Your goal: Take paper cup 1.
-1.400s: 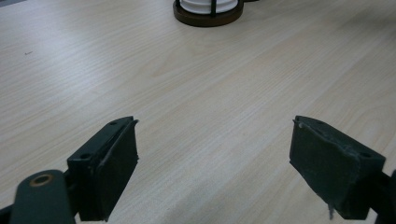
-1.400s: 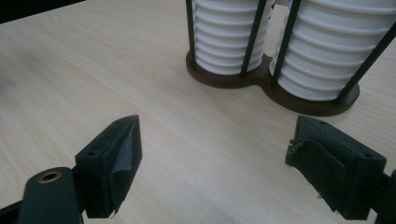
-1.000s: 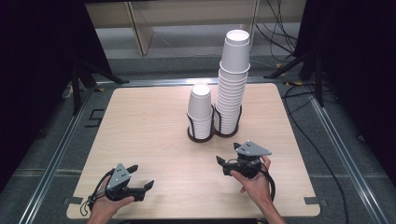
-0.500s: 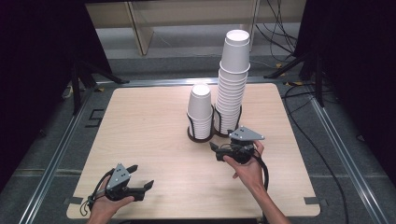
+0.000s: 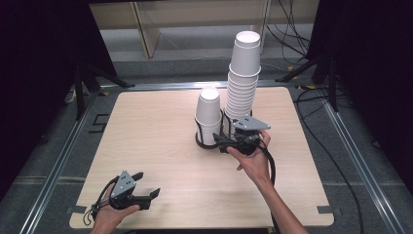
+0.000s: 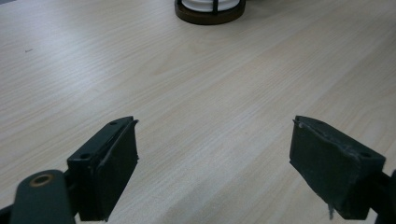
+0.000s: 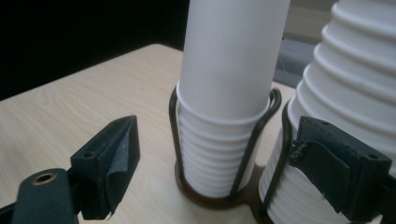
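Note:
Two stacks of white paper cups stand in a black wire holder point(image 5: 206, 144) at the middle of the table: a short stack point(image 5: 209, 113) on the left and a tall stack point(image 5: 243, 78) on the right. My right gripper point(image 5: 222, 142) is held just in front of the holder, open, with nothing between its jaws. In the right gripper view the short stack point(image 7: 229, 70) rises between the jaws farther off, and the right jaw overlaps the tall stack point(image 7: 355, 79) and its wire. My left gripper point(image 5: 148, 184) rests open near the table's front left edge, jaws point(image 6: 215, 154) over bare wood.
The light wooden table point(image 5: 146, 122) has rounded corners and a metal frame around it. Dark stands and cables sit on the floor beyond the far and right edges. The holder's base point(image 6: 210, 14) lies well ahead of the left gripper.
The right gripper has moved forward, up and to the left, from the table's right front to just before the cup holder. The left gripper has stayed in place.

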Action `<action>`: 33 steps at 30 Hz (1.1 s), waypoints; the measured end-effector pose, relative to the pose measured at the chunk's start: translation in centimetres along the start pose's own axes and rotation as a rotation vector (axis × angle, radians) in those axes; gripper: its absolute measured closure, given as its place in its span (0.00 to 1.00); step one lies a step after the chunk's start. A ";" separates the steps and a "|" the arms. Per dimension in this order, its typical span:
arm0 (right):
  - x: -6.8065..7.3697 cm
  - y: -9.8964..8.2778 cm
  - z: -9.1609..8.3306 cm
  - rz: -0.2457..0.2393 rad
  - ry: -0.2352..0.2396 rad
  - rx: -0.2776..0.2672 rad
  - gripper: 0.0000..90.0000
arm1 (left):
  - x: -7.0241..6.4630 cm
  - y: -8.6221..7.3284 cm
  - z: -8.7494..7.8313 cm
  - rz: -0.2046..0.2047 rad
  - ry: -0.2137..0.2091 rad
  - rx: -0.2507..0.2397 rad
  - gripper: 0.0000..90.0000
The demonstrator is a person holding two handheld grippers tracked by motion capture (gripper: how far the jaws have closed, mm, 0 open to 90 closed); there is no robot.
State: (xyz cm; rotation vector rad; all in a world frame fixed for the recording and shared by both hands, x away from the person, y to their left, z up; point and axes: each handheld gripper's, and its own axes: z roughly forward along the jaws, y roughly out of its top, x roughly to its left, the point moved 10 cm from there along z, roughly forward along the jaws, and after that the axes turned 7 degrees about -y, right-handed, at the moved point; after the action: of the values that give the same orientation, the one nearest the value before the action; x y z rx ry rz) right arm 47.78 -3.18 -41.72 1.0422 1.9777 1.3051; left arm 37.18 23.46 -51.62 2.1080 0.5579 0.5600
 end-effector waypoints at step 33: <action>-0.3 4.7 4.9 0.082 -0.073 -0.069 0.17 | 0.2 -0.1 -0.1 0.003 -0.002 0.001 0.17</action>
State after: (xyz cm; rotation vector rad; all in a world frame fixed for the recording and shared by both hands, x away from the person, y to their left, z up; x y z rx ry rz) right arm 53.17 0.05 -39.23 1.1325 1.8403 1.3489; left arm 37.21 23.67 -51.55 2.1101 0.5537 0.5590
